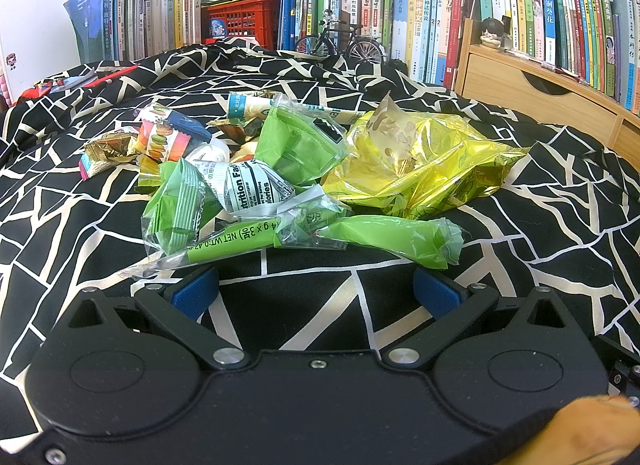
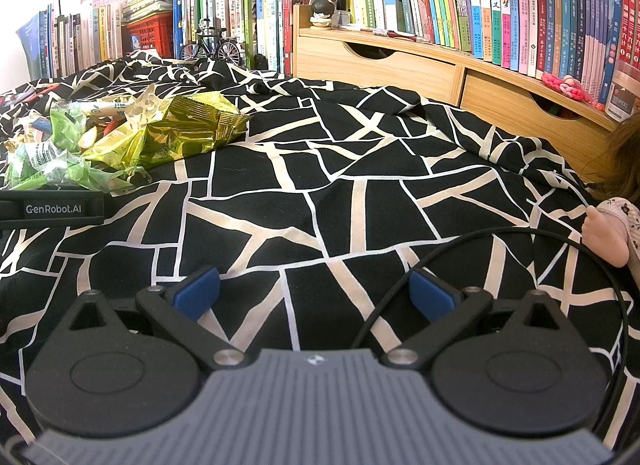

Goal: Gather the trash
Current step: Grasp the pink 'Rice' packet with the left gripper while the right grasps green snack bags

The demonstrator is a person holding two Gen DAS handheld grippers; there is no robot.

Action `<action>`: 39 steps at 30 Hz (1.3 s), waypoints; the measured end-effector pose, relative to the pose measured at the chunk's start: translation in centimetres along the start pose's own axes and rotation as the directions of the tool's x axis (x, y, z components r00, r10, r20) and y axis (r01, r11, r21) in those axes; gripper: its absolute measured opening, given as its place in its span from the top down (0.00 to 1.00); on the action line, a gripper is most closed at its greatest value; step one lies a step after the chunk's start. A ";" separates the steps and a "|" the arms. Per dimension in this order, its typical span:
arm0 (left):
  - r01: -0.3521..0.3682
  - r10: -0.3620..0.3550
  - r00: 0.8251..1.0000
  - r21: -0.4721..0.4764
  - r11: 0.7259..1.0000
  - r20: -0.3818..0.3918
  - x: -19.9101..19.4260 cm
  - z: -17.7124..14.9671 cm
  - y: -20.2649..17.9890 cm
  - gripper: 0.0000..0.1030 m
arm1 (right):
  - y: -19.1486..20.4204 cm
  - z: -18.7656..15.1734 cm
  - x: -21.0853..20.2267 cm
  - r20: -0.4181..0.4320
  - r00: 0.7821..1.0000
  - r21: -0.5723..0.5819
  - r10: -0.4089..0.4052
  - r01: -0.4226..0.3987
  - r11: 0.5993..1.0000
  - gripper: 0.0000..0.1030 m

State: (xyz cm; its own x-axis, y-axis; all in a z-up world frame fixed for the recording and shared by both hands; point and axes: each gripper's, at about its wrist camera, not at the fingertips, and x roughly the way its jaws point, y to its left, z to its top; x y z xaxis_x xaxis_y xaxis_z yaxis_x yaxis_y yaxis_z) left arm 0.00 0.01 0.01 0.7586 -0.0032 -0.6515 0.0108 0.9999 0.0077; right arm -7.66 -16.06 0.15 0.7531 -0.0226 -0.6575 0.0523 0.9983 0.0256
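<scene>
1. Bookshelves packed with upright books (image 1: 400,5) fill the background in the left wrist view, with a red crate (image 1: 242,21) and a miniature bicycle (image 1: 340,41) in front of them.
2. A black cloth with white crack lines (image 1: 60,225) covers the surface below; whether it lies on a bed or a desk cannot be told.
3. The trash sits in a loose pile on the cloth: a crumpled green wrapper (image 1: 240,217) nearest, a yellow foil bag (image 1: 420,169) to its right, and a macaron-print packet (image 1: 168,137) behind on the left.
4. The left tongs (image 1: 316,289) are spread wide and empty, their blue pads (image 1: 196,293) just short of the green wrapper's near edge.
5. In the right wrist view, the same cloth (image 2: 320,169) runs up to a wooden drawer unit (image 2: 380,65) under more books.
6. The trash pile (image 2: 120,137) lies far left, well apart from the right tongs (image 2: 314,291).
7. The right tongs are spread wide, holding nothing, over bare cloth.
8. A black cable (image 2: 400,285) loops across the right finger.
9. A doll's arm (image 2: 604,237) lies at the right edge.
</scene>
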 end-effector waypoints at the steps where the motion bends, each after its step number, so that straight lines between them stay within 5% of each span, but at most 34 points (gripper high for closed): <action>1: 0.000 0.000 1.000 0.000 1.000 0.000 0.0 0.0 0.0 0.00 | 0.0 0.0 0.0 0.000 1.000 0.000 0.000 0.000 1.000 0.00; 11: 0.004 -0.004 1.000 -0.004 1.000 0.001 0.0 0.0 0.0 0.00 | 0.0 0.0 0.0 0.000 1.000 0.001 0.005 -0.005 1.000 0.00; 16: 0.080 -0.080 0.997 0.030 0.996 -0.005 -0.6 0.1 1.2 0.00 | 0.3 0.4 -0.8 -0.062 0.998 -0.008 0.027 -0.028 1.000 0.00; 22: 0.283 -0.288 0.957 0.110 0.953 0.039 -4.3 0.6 5.0 0.00 | 2.5 2.1 -3.5 -0.110 0.983 0.069 0.149 -0.142 0.987 0.00; 31: 0.389 -0.384 0.921 0.265 0.882 -0.073 -6.1 5.4 12.7 0.00 | 10.0 4.5 -6.3 -0.033 0.999 0.083 0.020 -0.017 0.996 0.00; 39: 0.343 -0.330 0.939 0.181 0.922 -0.095 -0.3 10.7 20.7 0.00 | 16.7 7.6 -5.0 -0.003 0.996 0.119 0.090 -0.089 0.989 0.00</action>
State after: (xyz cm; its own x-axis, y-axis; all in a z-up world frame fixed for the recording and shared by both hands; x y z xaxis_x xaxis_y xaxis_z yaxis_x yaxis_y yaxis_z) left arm 6.99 20.53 8.50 0.6469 -0.3321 -0.6865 0.3876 0.9184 -0.0790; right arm -5.58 0.30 9.55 0.7527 0.0676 -0.6549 0.0626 0.9828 0.1735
